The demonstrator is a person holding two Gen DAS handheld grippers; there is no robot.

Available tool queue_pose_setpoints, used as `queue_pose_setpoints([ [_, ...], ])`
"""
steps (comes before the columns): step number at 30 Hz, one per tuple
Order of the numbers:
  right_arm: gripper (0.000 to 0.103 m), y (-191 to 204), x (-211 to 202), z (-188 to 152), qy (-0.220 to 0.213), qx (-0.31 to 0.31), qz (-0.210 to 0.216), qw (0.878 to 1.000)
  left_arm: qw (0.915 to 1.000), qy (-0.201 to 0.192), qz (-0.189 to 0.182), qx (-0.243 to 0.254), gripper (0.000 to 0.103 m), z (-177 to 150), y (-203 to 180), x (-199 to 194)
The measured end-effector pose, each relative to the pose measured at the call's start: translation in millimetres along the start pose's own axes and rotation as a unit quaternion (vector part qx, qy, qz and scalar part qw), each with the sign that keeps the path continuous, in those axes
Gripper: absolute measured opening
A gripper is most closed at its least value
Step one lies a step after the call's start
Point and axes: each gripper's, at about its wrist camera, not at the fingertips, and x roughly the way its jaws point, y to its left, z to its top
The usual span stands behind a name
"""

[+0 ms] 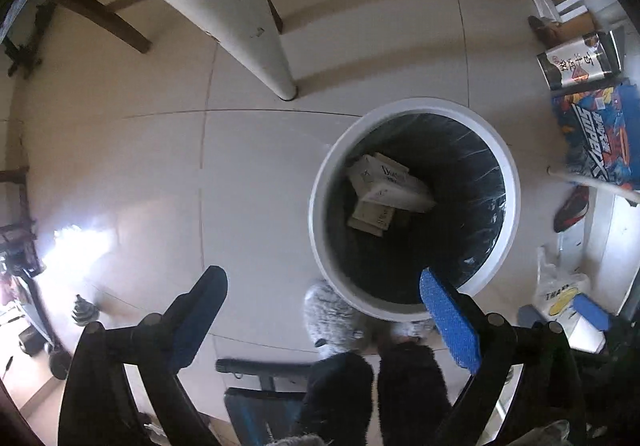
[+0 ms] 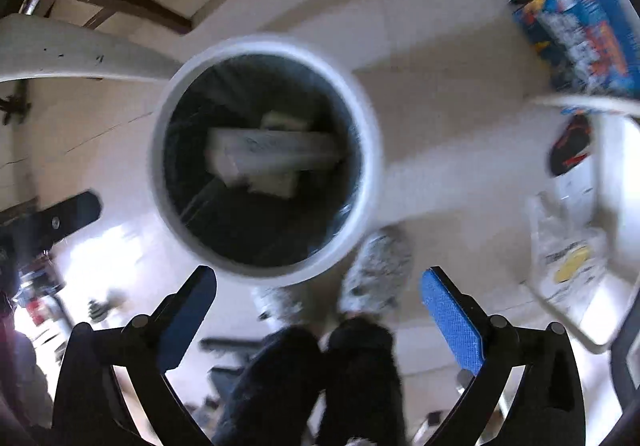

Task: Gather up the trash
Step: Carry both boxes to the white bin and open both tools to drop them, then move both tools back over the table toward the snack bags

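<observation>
A round white trash bin [image 1: 316, 213] with a black liner stands on the tiled floor, seen from above. Inside it lie white cardboard boxes [image 1: 386, 185] over a smaller tan box [image 1: 370, 217]. My left gripper [image 1: 324, 306] hangs over the bin's near-left rim, jaws wide apart, nothing between its blue pads [image 1: 448, 322]. In the blurred right wrist view the same bin [image 2: 372, 149] with the boxes [image 2: 272, 153] sits straight ahead. My right gripper [image 2: 318, 302] is open and empty above its near rim. The left gripper's finger [image 2: 68, 217] shows at the left edge.
A white table leg [image 1: 256, 41] stands beyond the bin. A person's fuzzy grey slippers [image 1: 332, 314] and dark fleece trouser legs [image 1: 412, 390] are right beside the bin. Colourful boxes [image 1: 600, 133], a red shoe [image 1: 572, 207] and a plastic bag [image 1: 560, 294] lie to the right.
</observation>
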Motion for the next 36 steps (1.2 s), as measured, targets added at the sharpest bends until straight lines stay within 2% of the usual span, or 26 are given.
queue_pose_setpoints([
  [6,0.103,-0.5,-21.2,-4.1,-0.017,0.016,-0.025,0.999,1.0,0.0,-0.003,-0.004,0.099,-15.1,6.7,-31.7],
  [12,0.103,0.0,-56.0,-8.9,-0.038,0.028,-0.025,0.999,0.9999,-0.012,-0.008,0.001,0.099,-22.2,0.0,-62.7],
  [20,0.103,7.0,-123.7,-23.6,-0.072,0.023,-0.03,0.997,0.9995,-0.027,-0.017,0.007,0.099,-42.2,-5.3,-113.1],
  [30,0.103,14.9,-240.0,-61.5,-0.095,0.015,-0.026,0.995,0.9987,-0.04,-0.022,0.024,0.099,-81.2,2.6,-213.8],
  [36,0.103,23.6,-321.1,-94.8,-0.095,0.011,-0.005,0.995,0.9972,-0.052,-0.031,0.042,0.099,-108.7,6.6,-283.5],
])
